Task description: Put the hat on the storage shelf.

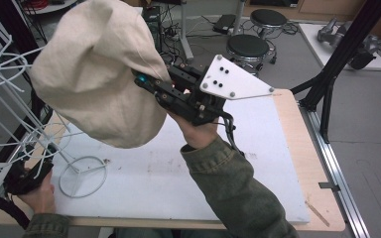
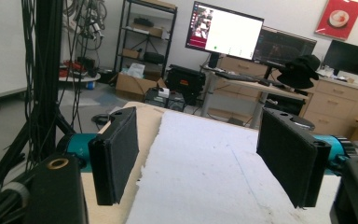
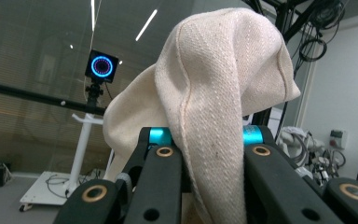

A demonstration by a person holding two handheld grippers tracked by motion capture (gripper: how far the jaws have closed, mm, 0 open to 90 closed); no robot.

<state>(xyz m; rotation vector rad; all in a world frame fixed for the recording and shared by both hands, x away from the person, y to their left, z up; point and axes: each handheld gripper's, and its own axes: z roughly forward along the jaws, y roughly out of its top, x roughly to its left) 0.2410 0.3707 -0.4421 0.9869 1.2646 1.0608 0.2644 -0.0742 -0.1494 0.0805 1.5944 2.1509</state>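
A large cream cloth (image 1: 94,74), soft and rounded like a hat or bag, hangs in the air above the table's left half. My right gripper (image 1: 146,84) is shut on its edge, with the grey plate on top. In the right gripper view the cream cloth (image 3: 223,70) bulges up from between the closed jaws of the right gripper (image 3: 212,158). A white wire rack (image 1: 83,176) with a ring base stands at the table's left. My left gripper (image 1: 17,178) sits low beside it. In its own view the left gripper (image 2: 205,154) is open with nothing between its pads.
The white mat (image 1: 188,173) covers a wooden table (image 1: 297,134). The rack's upper wire wheel (image 1: 0,67) reaches out past the left edge. Black frame posts (image 1: 327,94) stand at the right, and two stools (image 1: 248,47) are behind the table.
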